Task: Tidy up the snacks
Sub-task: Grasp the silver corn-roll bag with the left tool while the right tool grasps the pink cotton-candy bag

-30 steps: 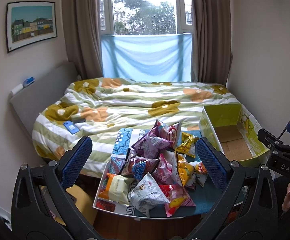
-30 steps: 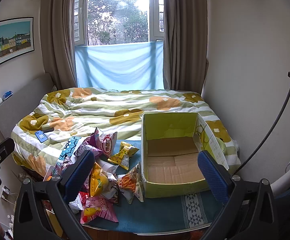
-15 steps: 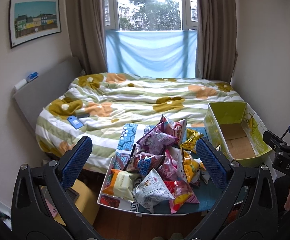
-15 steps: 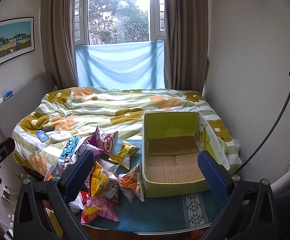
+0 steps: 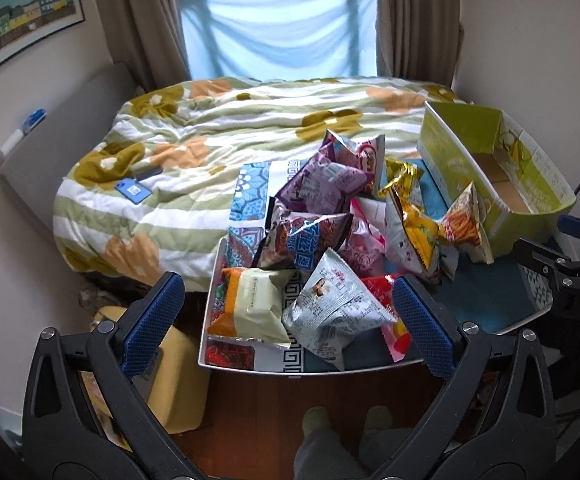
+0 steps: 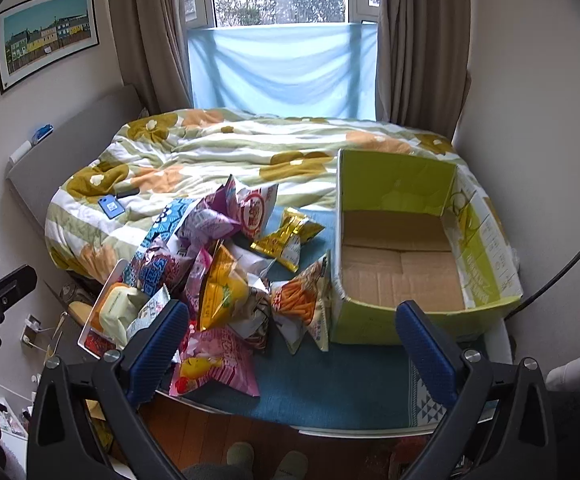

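Snack bags [image 5: 321,240] heaped on table [image 6: 329,392], green box [image 6: 417,256] beside — apparently bare inside, both tools [image 5: 290,316] [image 6: 297,340] agape, gripping nothing.

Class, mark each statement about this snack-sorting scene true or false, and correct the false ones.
1. The green box holds several snack bags. False: only its bare cardboard floor shows.
2. The snack pile lies left of the box. True.
3. The left tongs grip the silver bag. False: they are open, holding nothing.
4. The right tongs are open and empty. True.
5. An orange fries bag leans by the box's near left corner. True.
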